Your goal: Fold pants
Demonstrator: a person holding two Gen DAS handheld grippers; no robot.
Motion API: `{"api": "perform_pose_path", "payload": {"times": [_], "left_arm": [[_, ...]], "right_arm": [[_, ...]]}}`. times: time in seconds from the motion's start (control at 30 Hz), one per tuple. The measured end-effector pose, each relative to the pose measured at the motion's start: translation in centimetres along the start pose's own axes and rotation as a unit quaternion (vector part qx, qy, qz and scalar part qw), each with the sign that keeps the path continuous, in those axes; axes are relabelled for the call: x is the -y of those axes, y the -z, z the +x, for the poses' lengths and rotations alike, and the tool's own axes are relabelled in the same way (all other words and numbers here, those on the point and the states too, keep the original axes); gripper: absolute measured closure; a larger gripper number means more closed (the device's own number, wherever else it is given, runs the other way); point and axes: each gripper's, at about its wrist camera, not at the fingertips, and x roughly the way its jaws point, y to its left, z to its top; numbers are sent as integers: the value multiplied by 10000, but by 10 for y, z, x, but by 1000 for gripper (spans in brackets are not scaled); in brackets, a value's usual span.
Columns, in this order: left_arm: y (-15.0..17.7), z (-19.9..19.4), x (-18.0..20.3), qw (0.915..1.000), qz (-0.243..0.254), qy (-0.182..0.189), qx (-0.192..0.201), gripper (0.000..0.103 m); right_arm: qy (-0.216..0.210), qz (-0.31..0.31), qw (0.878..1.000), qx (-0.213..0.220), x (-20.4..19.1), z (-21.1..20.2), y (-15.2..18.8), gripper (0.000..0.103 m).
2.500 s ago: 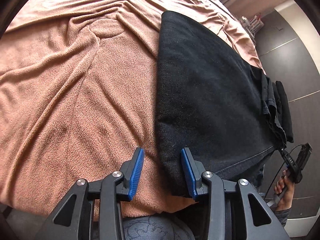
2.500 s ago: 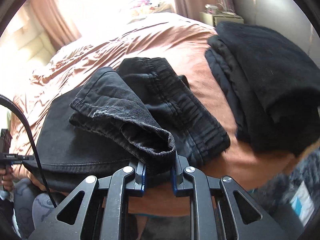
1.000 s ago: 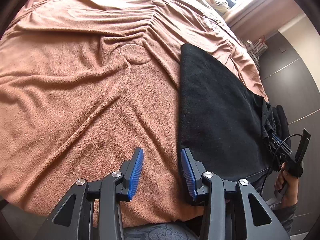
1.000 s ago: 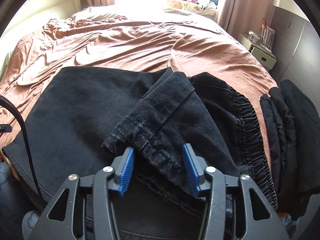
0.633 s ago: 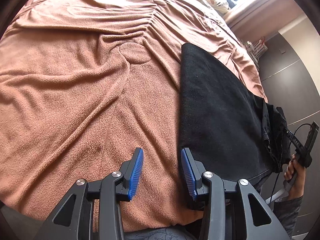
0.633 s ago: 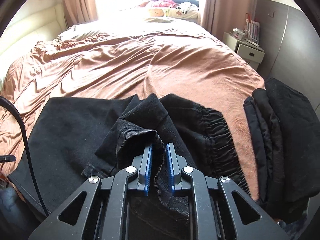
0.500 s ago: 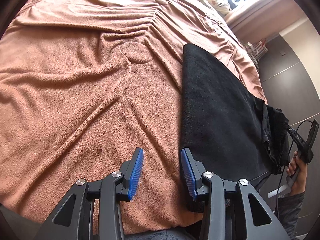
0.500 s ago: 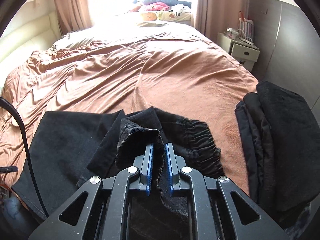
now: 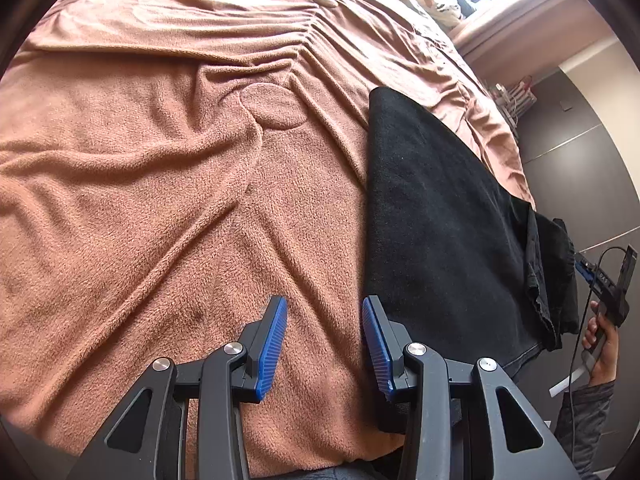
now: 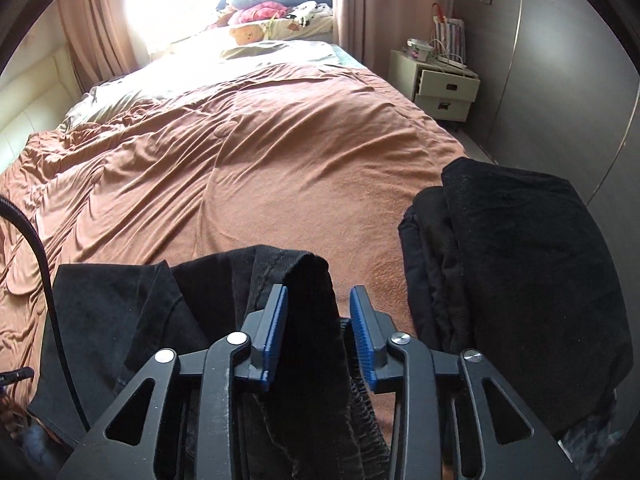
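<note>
Black pants (image 9: 440,220) lying flat across the near edge of the bed, on top of the brown fleece blanket (image 9: 160,200), with one end humped up on the right side, just beside a stack of dark folded clothes (image 10: 520,280).

Right tool (image 10: 318,332): spread, just been opening, with a raised fold of the pants (image 10: 308,308) standing between the pads but not pinched. Looks like a let-go right after carrying that end over. Left tool (image 9: 324,344): also spread, nothing in it, hovering over bare blanket at the pants' left edge.

Tips for doing this bit properly, just my take:
- Back the right tool off straight, so no snagging the fold and dragging it out of line.
- Check the hump before moving on. Probably needs a pat flat or a re-pinch lower down, since standing fabric tends to flop wherever.
- Keep clear of the dark stack, otherwise easy to knock or mix up black on black.
- Bring in the left tool to pin the left edge while tidying.

Head count:
- 1 pair of pants in progress
- 1 stack of folded dark clothes, at least two layers, exact number impossible to tell
- 2 tools
- 1 hand (image 9: 600,340) visible, gripping the right tool's handle
- 1 nightstand (image 10: 444,92), 2 drawers
</note>
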Motion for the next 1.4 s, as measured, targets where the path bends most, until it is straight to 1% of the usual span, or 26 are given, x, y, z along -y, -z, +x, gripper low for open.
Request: {"api": "perform_pose_path", "payload": {"times": [0.03,0.1,0.23,0.27,0.37,0.47,0.57,0.63,0.73,0.77,0.83,0.87,0.9,0.93,0.97,1.0,1.03,1.13,1.27,1.33,1.4], "left_arm": [[0,0,1,10000,5,-2,-5,61],[-1,1,2,10000,17,0,-13,61],[-2,3,3,10000,18,-2,-32,61],[-1,4,3,10000,17,-9,-42,61],[-1,4,4,10000,28,-17,-56,61],[-1,5,4,10000,35,-29,-68,61],[-1,5,3,10000,30,-37,-69,61],[-1,5,2,10000,5,-41,-64,61],[-2,6,-1,10000,-36,-45,-66,61],[-2,6,-1,10000,-42,-47,-60,61],[-2,6,-2,10000,-51,-51,-53,61],[-2,6,-1,10000,-53,-53,-49,61],[-2,6,-1,10000,-50,-55,-46,61],[-2,6,-1,10000,-45,-57,-41,61],[-2,6,-1,10000,-46,-54,-36,61],[-2,6,-2,10000,-56,-46,-32,61],[-1,7,-2,10000,-68,-37,-28,61],[-1,6,-3,10000,-65,-32,-23,61],[0,5,-3,10000,-40,-42,-27,61],[1,5,-2,10000,-34,-35,-29,61],[2,4,-2,10000,-43,-10,-24,61]], "right_arm": [[3,42,10000,-1,3,-1,1,56],[-62,159,9999,14,7,-3,5,51],[-562,158,9983,-67,6,-6,11,51],[-625,111,9979,-125,5,-3,13,51],[-627,44,9974,-341,7,11,19,51],[-767,262,9947,-629,21,37,19,51],[-737,448,9927,-846,33,59,16,51],[-951,612,9888,-977,40,72,12,51],[-1276,802,9829,-1061,48,84,4,51],[-1316,856,9819,-1061,52,86,1,51],[-1330,948,9822,-926,59,85,-6,52],[-1336,959,9828,-844,61,83,-9,55],[-1327,949,9835,-781,63,81,-14,67],[-1314,940,9841,-736,63,80,-15,75],[-1326,918,9844,-706,63,78,-17,80],[-1334,851,9850,-685,62,76,-19,97],[-1292,765,9865,-646,62,73,-22,102],[-1127,498,9914,-436,55,64,-27,102],[-999,348,9940,-271,44,59,-39,103],[-905,302,9953,-194,35,55,-38,103],[-682,309,9970,-174,28,56,-36,103]]}}
